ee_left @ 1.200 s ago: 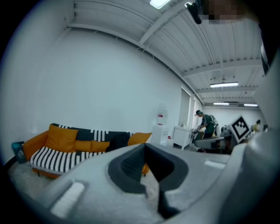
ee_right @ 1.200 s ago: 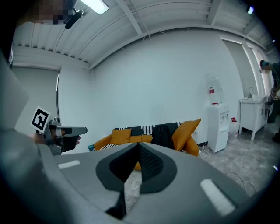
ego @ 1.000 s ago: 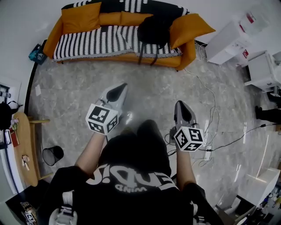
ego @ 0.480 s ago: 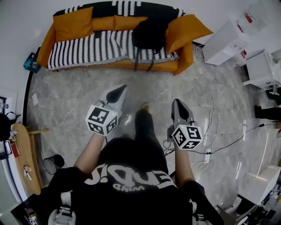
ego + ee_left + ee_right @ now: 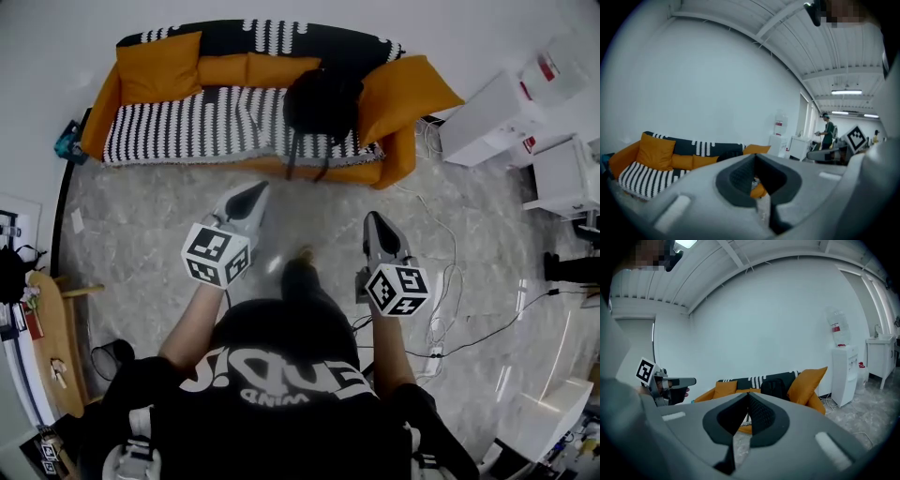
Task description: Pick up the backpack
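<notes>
The black backpack (image 5: 322, 101) stands upright on the sofa seat, right of the middle, with its straps hanging over the front edge. It also shows in the right gripper view (image 5: 774, 387) and partly in the left gripper view (image 5: 729, 155). Both grippers are held out over the floor, pointing at the sofa and well short of it. My left gripper (image 5: 255, 193) is shut and holds nothing. My right gripper (image 5: 374, 221) is shut and empty too. Each gripper sees the other from the side: the left gripper (image 5: 670, 382), the right gripper (image 5: 829, 152).
The orange sofa (image 5: 397, 150) carries a black-and-white striped blanket (image 5: 187, 117) and orange cushions (image 5: 405, 82). White cabinets (image 5: 483, 108) and a water dispenser (image 5: 845, 371) stand to the right. Cables (image 5: 448, 281) trail across the marble floor. A wooden table (image 5: 52, 328) and bin (image 5: 108, 354) are left. Another person (image 5: 828, 133) stands far right.
The sofa and backpack have come closer and look larger; the bin has slid back toward me. Both grippers stay shut and held out in front as I walk.
</notes>
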{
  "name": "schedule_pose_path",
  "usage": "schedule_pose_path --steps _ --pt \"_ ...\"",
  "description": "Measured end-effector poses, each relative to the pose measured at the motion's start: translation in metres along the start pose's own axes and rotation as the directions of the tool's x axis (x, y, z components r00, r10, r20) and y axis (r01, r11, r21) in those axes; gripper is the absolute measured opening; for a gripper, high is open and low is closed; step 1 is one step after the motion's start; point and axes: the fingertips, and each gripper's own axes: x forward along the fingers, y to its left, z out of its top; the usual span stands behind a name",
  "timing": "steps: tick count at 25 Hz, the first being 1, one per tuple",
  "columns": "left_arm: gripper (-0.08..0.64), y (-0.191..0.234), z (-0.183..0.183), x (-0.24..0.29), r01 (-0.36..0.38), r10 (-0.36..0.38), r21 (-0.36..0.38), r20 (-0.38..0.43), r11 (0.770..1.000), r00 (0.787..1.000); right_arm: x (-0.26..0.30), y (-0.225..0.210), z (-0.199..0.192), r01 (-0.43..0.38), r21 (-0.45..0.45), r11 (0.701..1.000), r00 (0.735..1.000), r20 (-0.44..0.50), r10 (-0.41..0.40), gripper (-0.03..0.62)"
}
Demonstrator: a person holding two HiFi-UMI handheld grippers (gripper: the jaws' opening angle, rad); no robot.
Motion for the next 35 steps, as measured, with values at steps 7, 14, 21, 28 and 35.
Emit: schedule_pose_path --steps 7,14,21,28,35 --pt "0.002 0.029 0.034 0.090 -0.062 0.062 -0.014 0.018 0.998 0.998 0.066 -0.069 0.051 -0.044 -0.009 0.999 0.999 -0.009 0.044 0.002" --pt "0.002 0.046 0.047 0.140 -0.116 0.117 -0.026 0.022 0.993 0.993 0.121 -0.108 0.070 -0.104 -0.010 0.995 0.994 -0.034 0.104 0.002" --pt "0.002 0.072 0.044 0.154 -0.157 0.157 -0.043 0.004 0.987 0.988 0.162 -0.110 0.071 -0.153 -0.003 0.988 0.986 -0.069 0.152 0.002" --pt "0.002 0.109 0.055 0.206 -0.120 0.121 -0.037 0.007 0.992 0.993 0.212 -0.129 0.089 -0.136 0.010 0.991 0.988 -0.070 0.137 0.002" --pt "0.002 0.163 0.083 0.288 -0.060 0.061 -0.031 0.009 0.998 0.998 0.289 -0.162 0.123 -0.092 0.036 0.995 0.994 -0.064 0.094 0.002"
